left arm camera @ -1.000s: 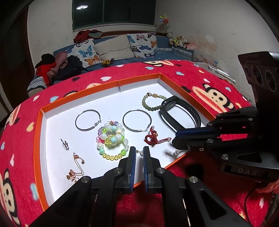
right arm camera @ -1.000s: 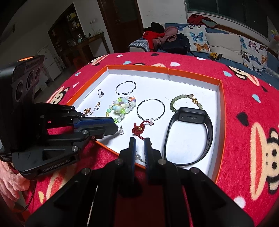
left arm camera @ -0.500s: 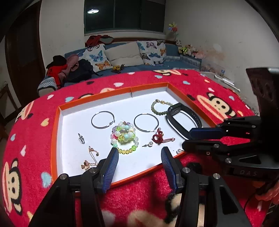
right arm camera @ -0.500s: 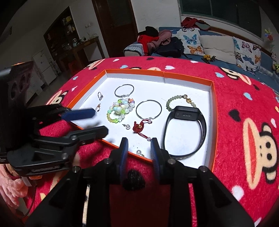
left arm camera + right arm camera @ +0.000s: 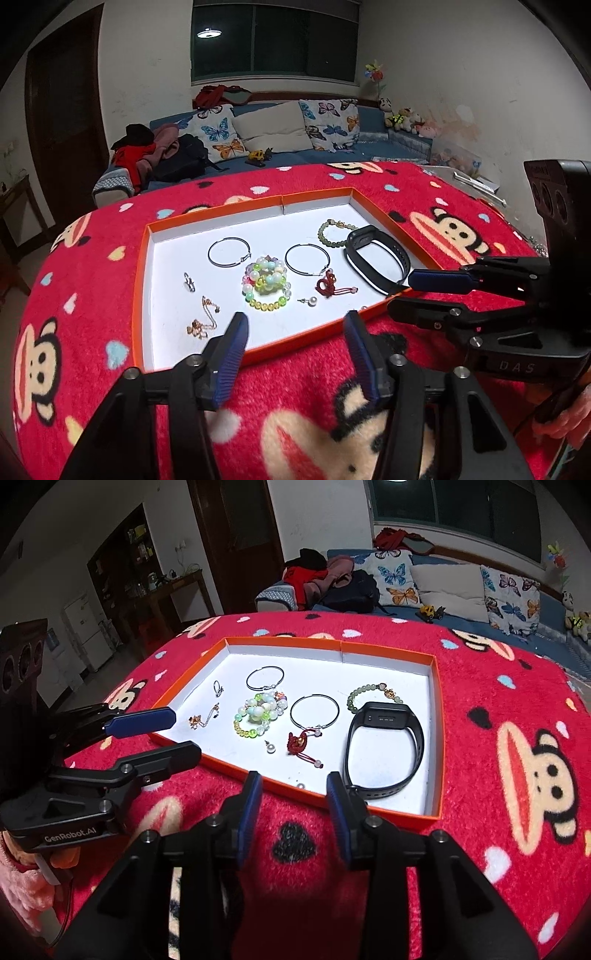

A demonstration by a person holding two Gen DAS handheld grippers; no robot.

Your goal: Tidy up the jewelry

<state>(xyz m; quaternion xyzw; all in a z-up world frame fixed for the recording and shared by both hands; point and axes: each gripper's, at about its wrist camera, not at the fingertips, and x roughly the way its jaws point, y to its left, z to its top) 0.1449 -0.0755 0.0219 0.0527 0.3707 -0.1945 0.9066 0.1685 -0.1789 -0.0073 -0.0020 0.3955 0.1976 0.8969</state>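
tray: one shallow orange-rimmed white cardboard tray point(image 5: 142, 295) on the red cartoon-monkey blanket point(image 5: 424, 206).
hoops: two thin silver wire hoops point(image 5: 229, 252), tray's middle.
bracelets: one green bead bracelet point(image 5: 334, 233), one black smart band point(image 5: 378, 260), right edge.
left hand-held gripper point(image 5: 295, 332): released, empty, at near edge.
right hand-held gripper point(image 5: 293, 794): released, empty, at near edge.

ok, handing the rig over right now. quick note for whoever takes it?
Left claw: open, empty, just short of the tray's near rim.
Right claw: open, empty, at the near rim by the watch band.
All jewelry lies loose in the tray: two hoops, bead bracelets, green bracelet, red knot, pearl stud, chain, ring.
Done: nothing picked.
Left: all sorting.
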